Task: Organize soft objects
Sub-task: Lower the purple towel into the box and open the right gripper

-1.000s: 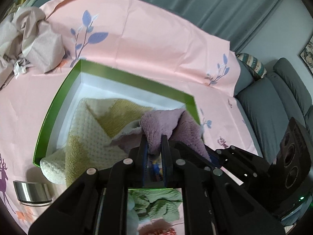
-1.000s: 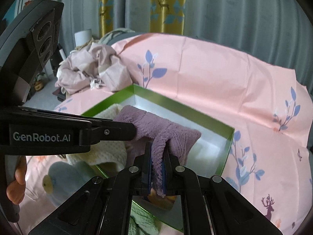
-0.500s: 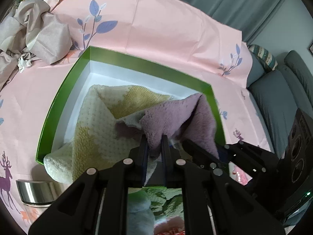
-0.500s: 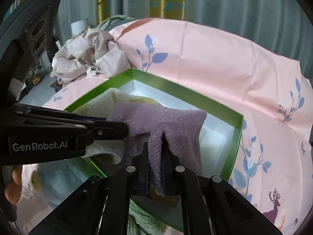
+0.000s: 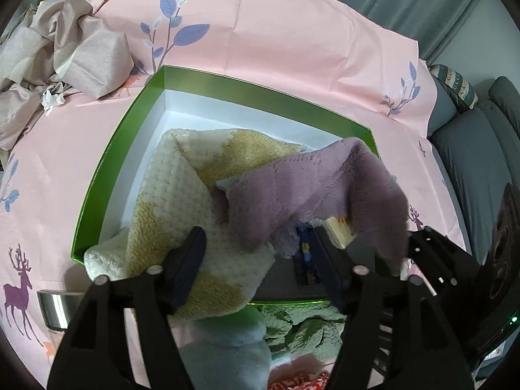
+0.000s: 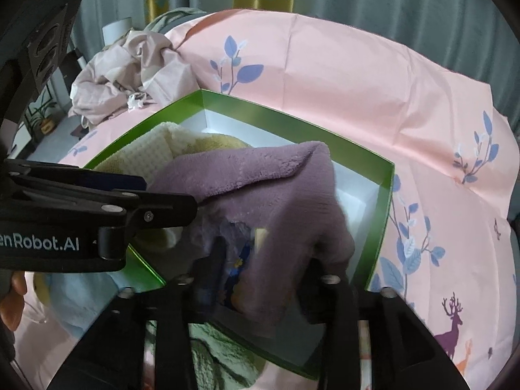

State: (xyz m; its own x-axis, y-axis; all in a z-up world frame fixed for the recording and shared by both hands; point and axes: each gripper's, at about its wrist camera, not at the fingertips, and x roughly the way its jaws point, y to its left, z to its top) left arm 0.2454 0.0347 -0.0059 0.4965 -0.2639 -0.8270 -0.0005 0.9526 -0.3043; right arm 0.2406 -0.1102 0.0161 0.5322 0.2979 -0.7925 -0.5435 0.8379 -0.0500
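The left gripper stands wide open, its fingers either side of the fluffy purple towel, which drapes over a cream-and-yellow knitted blanket inside the green-rimmed white box. The right gripper is also spread wide, with the towel's edge hanging loose between its fingers. Crumpled beige cloth lies on the pink printed sheet beyond the box.

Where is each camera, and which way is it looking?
Left wrist: on the left gripper, looking down into the green box; its own open fingers show, with the right gripper at the right edge.
Right wrist: on the right gripper, looking across the box; its own open fingers show, plus the left gripper and a hand.
Both see: box, purple towel, yellow blanket, pink sheet.
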